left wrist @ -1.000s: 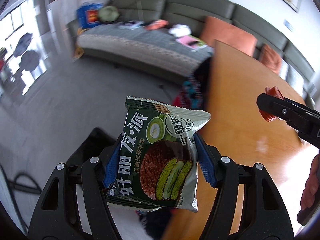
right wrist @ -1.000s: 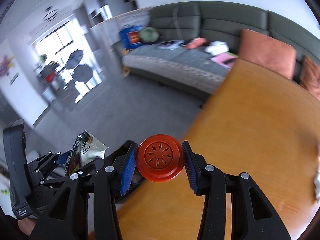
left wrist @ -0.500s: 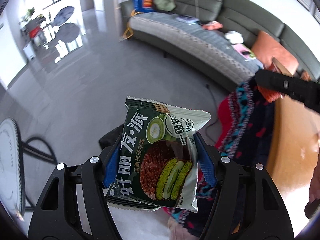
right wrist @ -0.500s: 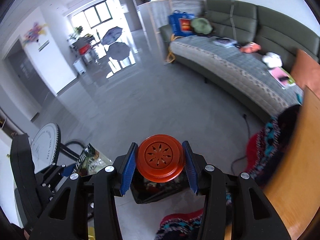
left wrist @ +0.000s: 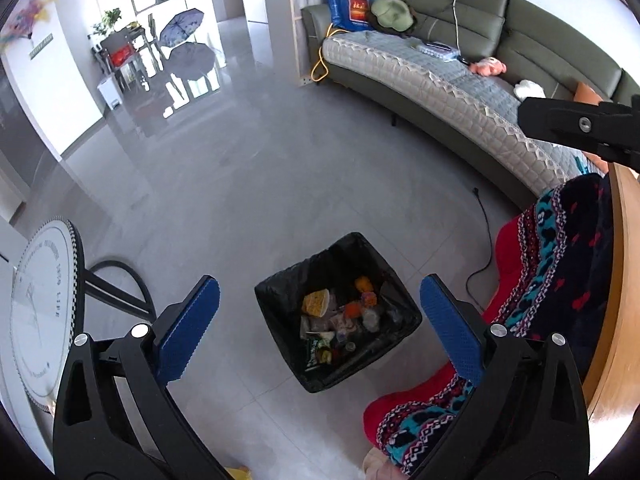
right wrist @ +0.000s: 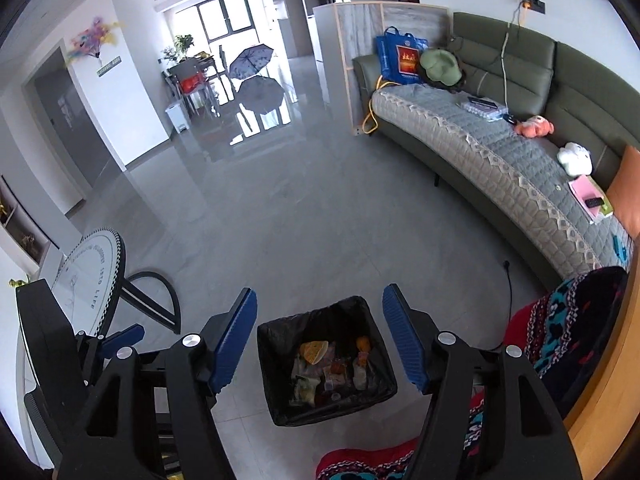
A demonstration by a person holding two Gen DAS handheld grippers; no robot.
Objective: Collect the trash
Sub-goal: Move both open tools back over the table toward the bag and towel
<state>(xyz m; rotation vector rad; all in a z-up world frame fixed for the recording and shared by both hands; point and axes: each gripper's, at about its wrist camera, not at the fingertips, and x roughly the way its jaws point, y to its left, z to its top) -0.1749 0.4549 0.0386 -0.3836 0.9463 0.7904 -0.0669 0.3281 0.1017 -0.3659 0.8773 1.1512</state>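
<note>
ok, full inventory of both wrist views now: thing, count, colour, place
trash bin: 1, black liner, on floor below both tools, holding mixed wrappers
sofa: 1, green, along far wall, grey quilted cover
shopping bag: 1, blue, sofa's left end
hat: 1, green, beside bag
plush toys: 2, pink and white, on sofa
umbrellas: 2, open, by window
round table: 1, white top, left
wooden table: 1, right edge
patterned cloth: 1, red, navy, teal, beside wooden table
left tool: open, empty
right tool: open, empty
</note>
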